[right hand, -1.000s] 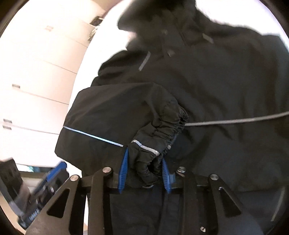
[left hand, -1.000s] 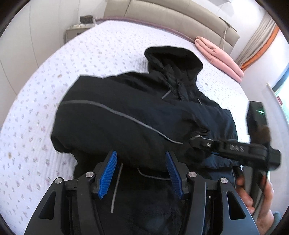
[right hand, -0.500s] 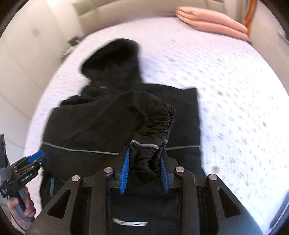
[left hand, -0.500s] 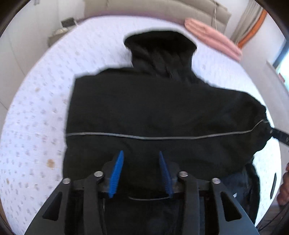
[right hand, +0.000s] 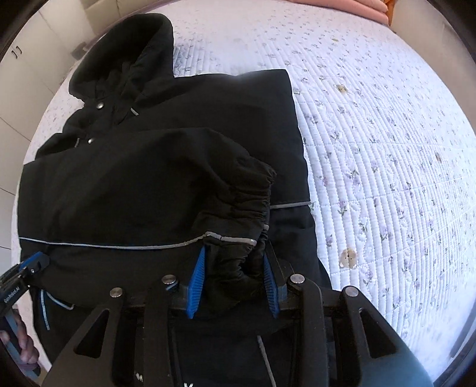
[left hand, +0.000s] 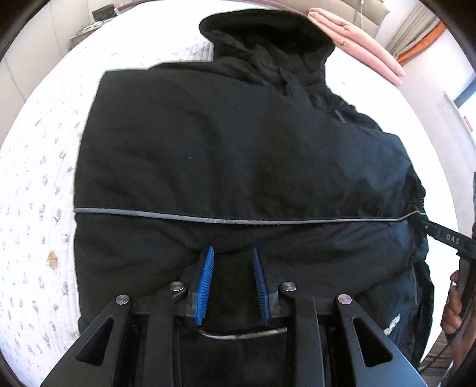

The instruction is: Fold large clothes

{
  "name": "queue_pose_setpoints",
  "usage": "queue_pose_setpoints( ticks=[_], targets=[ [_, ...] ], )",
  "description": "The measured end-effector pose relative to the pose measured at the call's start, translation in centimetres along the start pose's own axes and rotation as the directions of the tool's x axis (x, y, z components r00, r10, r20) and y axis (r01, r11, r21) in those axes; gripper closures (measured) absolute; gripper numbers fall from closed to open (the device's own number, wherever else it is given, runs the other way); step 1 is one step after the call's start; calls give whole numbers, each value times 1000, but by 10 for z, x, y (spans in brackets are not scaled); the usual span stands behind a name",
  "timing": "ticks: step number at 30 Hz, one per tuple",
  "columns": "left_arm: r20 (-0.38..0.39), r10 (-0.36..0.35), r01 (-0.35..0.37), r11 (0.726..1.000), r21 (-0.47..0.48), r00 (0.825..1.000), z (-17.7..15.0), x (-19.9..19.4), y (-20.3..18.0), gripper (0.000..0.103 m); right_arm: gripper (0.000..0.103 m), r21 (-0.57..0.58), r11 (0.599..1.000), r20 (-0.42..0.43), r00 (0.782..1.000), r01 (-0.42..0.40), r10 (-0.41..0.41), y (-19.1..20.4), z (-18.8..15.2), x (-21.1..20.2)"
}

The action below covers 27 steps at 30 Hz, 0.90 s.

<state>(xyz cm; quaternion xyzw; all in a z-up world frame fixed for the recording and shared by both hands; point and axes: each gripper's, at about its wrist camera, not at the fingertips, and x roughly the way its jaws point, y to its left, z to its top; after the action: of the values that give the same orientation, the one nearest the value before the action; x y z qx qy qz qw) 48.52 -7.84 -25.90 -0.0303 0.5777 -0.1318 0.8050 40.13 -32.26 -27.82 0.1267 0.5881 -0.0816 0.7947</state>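
Clearly the big black jacket on the bed is soft, floppy and probably slippery, so the right gripper pinches its bunched cuff while the left gripper is closing on a thick fold.

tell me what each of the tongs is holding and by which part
Right tongs grip the black jacket by its elastic sleeve cuff. Left tongs are closing on the jacket's folded edge.

Home bedroom: quilted bed, padded headboard, probably nightstand.
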Motion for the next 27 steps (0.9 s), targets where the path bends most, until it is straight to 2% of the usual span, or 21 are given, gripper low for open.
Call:
queue_pose_setpoints(
  ticks=[2,3,5,6,9,10,11,12,14,16,19,22,24,27],
  targets=[
    [19,-22,22,1000,-1,1000,0,-14,0,74,57,0,1000,-2,1000,-29,29,-2,4,-14],
    [36,-37,37,999,0,999,0,-23,0,74,56,-11,999,30,998,-50,50,-1,6,-30],
    [69,-57,56,998,10,996,0,-40,-4,70,41,-42,996,97,992,-73,77,2,6,-56],
    [77,-56,55,998,14,995,2,-43,-6,68,41,-60,996,128,989,-69,77,7,7,-66],
    [85,-38,35,999,27,996,8,-41,-13,66,41,-111,993,133,990,-34,48,29,11,-61],
    [80,-26,24,999,25,996,10,-36,-14,66,45,-122,992,122,992,-22,37,34,13,-53],
    [71,-6,4,1000,19,997,12,-28,-13,66,56,-139,990,102,995,3,12,41,13,-39],
    [48,26,-26,1000,11,999,14,-17,-12,66,62,-152,988,78,997,28,-16,45,13,-25],
    [-22,72,-72,997,0,997,15,10,-6,67,63,-171,980,42,994,103,-97,49,10,0],
    [-39,75,-75,997,-13,996,16,21,-4,67,63,-183,976,10,992,122,-122,48,8,19],
    [-49,93,-93,996,-5,994,22,19,-8,67,63,-178,979,5,995,101,-101,45,11,21],
    [6,57,-57,998,22,998,27,-4,-12,66,63,-172,984,-18,999,43,-46,35,18,13],
    [65,34,-38,998,59,997,37,-27,-14,66,63,-156,988,-21,1000,-22,19,24,28,0],
    [142,50,-64,993,95,989,65,-50,-13,65,61,-124,982,25,989,-140,144,13,47,-29]
  ],
)
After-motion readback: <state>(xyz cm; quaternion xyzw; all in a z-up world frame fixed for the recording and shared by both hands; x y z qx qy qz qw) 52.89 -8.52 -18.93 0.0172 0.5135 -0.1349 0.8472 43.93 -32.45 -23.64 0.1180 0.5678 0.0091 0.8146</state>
